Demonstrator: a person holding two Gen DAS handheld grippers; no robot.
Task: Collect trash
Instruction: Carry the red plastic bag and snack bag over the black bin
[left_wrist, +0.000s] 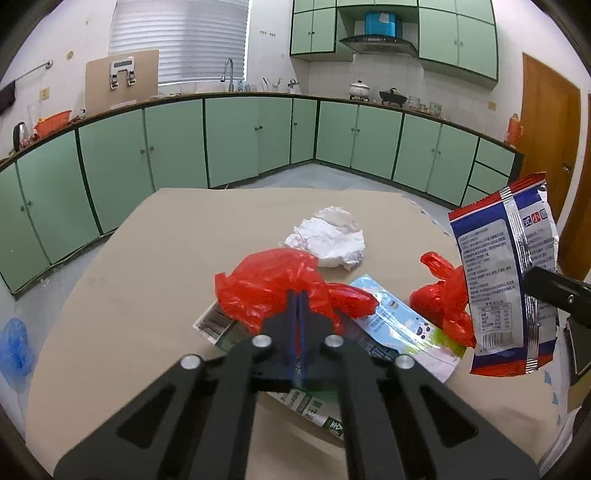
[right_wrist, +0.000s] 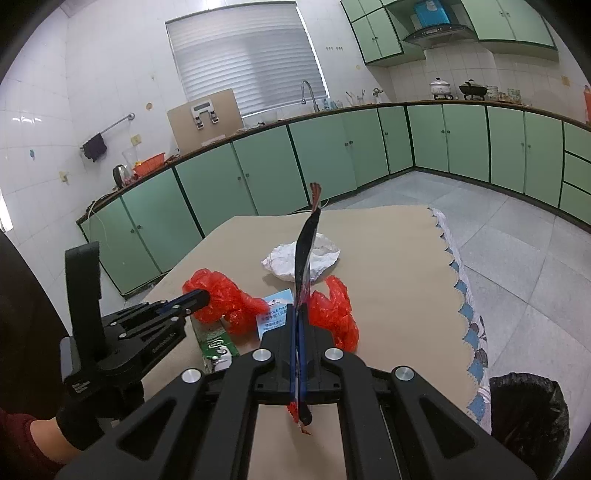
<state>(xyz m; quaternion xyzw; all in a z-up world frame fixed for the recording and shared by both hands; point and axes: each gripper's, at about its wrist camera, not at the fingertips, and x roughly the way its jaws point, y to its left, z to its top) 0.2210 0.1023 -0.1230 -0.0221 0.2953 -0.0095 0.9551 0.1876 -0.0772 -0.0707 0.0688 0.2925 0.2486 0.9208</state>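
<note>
My left gripper (left_wrist: 297, 295) is shut, its tips pinching the near edge of a crumpled red plastic bag (left_wrist: 266, 280) on the tan table cover (left_wrist: 147, 277); the right wrist view shows that gripper (right_wrist: 202, 295) against the same bag (right_wrist: 225, 295). My right gripper (right_wrist: 298, 310) is shut on a blue, white and red snack wrapper (right_wrist: 308, 236), held upright above the table and seen flat in the left wrist view (left_wrist: 506, 280). A second red bag (left_wrist: 439, 299), a light-blue milk pouch (left_wrist: 391, 321), a green and white carton (right_wrist: 214, 343) and crumpled white paper (left_wrist: 328, 236) lie around them.
A bin lined with a black bag (right_wrist: 528, 413) stands off the table's right edge, below the patterned cloth fringe (right_wrist: 461, 288). A gloved hand with a red sleeve (right_wrist: 37, 439) holds the left gripper. Green cabinets (left_wrist: 240, 136) ring the room. A blue plastic bag (left_wrist: 14, 347) lies on the floor at left.
</note>
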